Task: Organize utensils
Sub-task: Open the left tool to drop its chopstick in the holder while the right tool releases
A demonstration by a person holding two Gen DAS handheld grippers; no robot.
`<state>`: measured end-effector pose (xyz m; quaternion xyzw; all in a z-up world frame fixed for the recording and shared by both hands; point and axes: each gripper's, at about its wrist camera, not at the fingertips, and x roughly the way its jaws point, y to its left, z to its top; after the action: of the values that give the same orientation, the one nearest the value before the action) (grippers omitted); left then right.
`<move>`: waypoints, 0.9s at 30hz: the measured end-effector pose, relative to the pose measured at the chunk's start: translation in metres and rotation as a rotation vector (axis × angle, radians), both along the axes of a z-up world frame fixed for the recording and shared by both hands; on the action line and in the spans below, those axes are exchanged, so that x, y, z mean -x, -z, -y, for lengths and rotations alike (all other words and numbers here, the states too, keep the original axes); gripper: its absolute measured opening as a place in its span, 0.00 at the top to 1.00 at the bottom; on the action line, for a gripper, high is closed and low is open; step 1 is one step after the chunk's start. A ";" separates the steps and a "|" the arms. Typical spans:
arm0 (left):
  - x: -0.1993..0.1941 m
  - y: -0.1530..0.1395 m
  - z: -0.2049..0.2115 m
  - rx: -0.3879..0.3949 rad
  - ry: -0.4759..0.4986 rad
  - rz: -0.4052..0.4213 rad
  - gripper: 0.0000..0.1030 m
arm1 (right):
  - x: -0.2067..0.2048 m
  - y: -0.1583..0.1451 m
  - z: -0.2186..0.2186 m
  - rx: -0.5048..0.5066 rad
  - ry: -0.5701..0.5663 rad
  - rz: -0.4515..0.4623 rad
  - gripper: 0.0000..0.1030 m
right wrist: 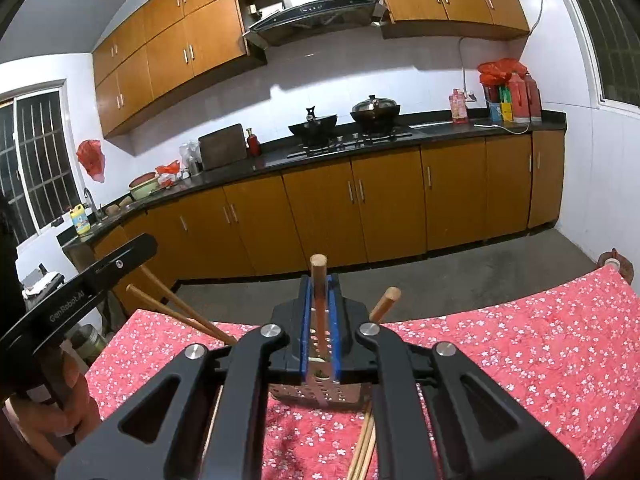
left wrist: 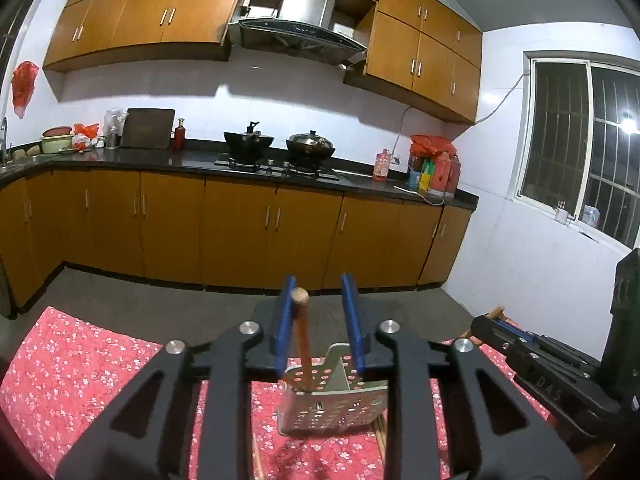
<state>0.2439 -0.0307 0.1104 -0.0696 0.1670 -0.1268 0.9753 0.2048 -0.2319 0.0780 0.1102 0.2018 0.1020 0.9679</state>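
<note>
A perforated metal utensil holder [left wrist: 334,398] stands on the red floral tablecloth [left wrist: 80,360]. In the left wrist view a wooden chopstick [left wrist: 302,336] stands in the holder, leaning against the left blue pad. My left gripper [left wrist: 318,320] is open around it, its jaws well apart. In the right wrist view my right gripper [right wrist: 320,320] is shut on an upright wooden chopstick [right wrist: 319,280] over the holder [right wrist: 320,394]. Another chopstick [right wrist: 385,304] sticks up at the right, and two more [right wrist: 180,312] slant out at the left.
Loose chopsticks [right wrist: 362,448] lie on the cloth [right wrist: 520,340] in front of the holder. The other gripper's black body shows at the right edge [left wrist: 560,372] and at the left edge [right wrist: 80,288]. Kitchen cabinets and a stove with two pots [left wrist: 276,144] stand beyond the table.
</note>
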 end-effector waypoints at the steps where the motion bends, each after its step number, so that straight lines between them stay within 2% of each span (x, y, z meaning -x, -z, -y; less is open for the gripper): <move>1: 0.001 0.000 -0.001 0.002 -0.002 0.000 0.75 | 0.000 -0.001 0.001 -0.002 0.003 0.002 0.83; 4: 0.005 -0.002 -0.006 0.014 -0.005 0.000 0.75 | 0.004 -0.006 0.002 -0.010 0.008 0.018 0.83; 11: 0.031 -0.016 -0.024 0.066 -0.006 0.021 0.73 | 0.043 -0.024 0.019 -0.022 0.040 0.111 0.83; 16: 0.063 -0.009 -0.045 0.056 -0.030 0.018 0.71 | 0.068 -0.005 0.040 -0.005 0.103 0.091 0.83; 21: 0.079 0.026 -0.065 -0.001 -0.087 -0.066 0.70 | 0.059 0.059 0.054 0.012 0.142 -0.118 0.83; 25: 0.077 0.081 -0.080 -0.048 -0.142 -0.216 0.70 | 0.041 0.129 0.051 -0.024 0.092 -0.353 0.83; 27: 0.075 0.100 -0.086 -0.045 -0.151 -0.278 0.70 | 0.036 0.150 0.043 -0.032 0.063 -0.416 0.83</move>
<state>0.1693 0.0555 0.0109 -0.0768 0.2977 -0.0385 0.9508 0.1683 -0.2747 -0.0722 0.1506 0.3919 0.0498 0.9062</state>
